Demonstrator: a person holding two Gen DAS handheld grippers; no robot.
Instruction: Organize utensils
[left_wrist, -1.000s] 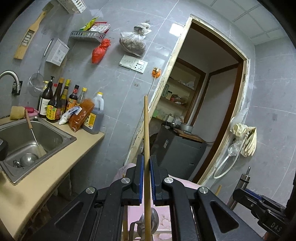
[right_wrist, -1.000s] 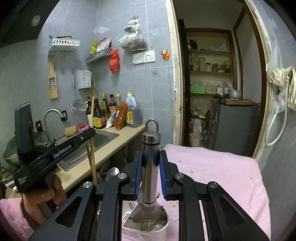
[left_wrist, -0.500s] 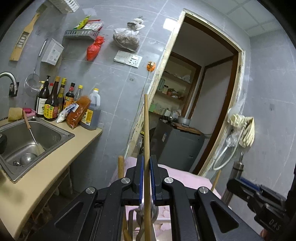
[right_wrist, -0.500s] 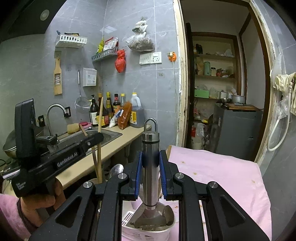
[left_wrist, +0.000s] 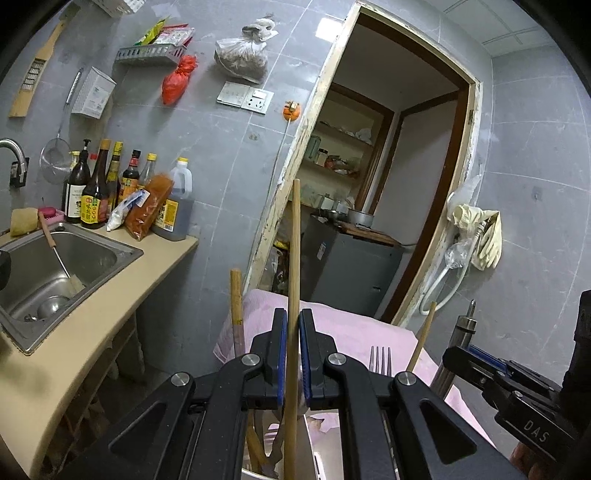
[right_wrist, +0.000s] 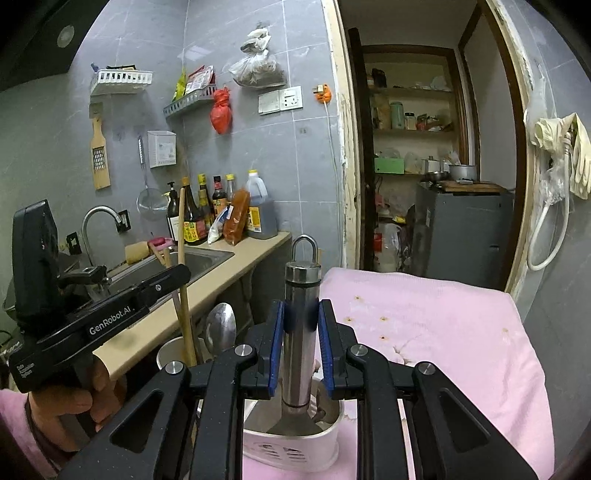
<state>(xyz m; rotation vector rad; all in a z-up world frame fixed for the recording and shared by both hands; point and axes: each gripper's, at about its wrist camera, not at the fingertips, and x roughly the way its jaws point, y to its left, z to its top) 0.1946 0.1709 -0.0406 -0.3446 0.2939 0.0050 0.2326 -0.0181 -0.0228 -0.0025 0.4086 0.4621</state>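
Note:
My left gripper (left_wrist: 291, 326) is shut on a long wooden stick (left_wrist: 293, 258) that stands upright, its lower end down among utensils in a holder below. A second wooden handle (left_wrist: 236, 306), a fork (left_wrist: 380, 360) and a thin stick (left_wrist: 421, 339) stick up beside it. My right gripper (right_wrist: 301, 314) is shut on a steel utensil handle (right_wrist: 301, 332) with a hanging loop, its wide blade inside a white slotted holder (right_wrist: 291, 448) on the pink cloth (right_wrist: 443, 332). The left gripper (right_wrist: 110, 310) also shows there, next to a spoon (right_wrist: 221, 328).
A beige counter (left_wrist: 110, 306) with a steel sink (left_wrist: 55, 266) and several sauce bottles (left_wrist: 110, 184) runs on the left. A grey tiled wall carries racks and bags. A doorway (left_wrist: 388, 184) opens behind onto a dark cabinet (left_wrist: 351, 269) and shelves.
Both grippers have lowered, so their utensils sit deeper in the holders. More handles and a fork have come into the left wrist view. Both grips are unchanged.

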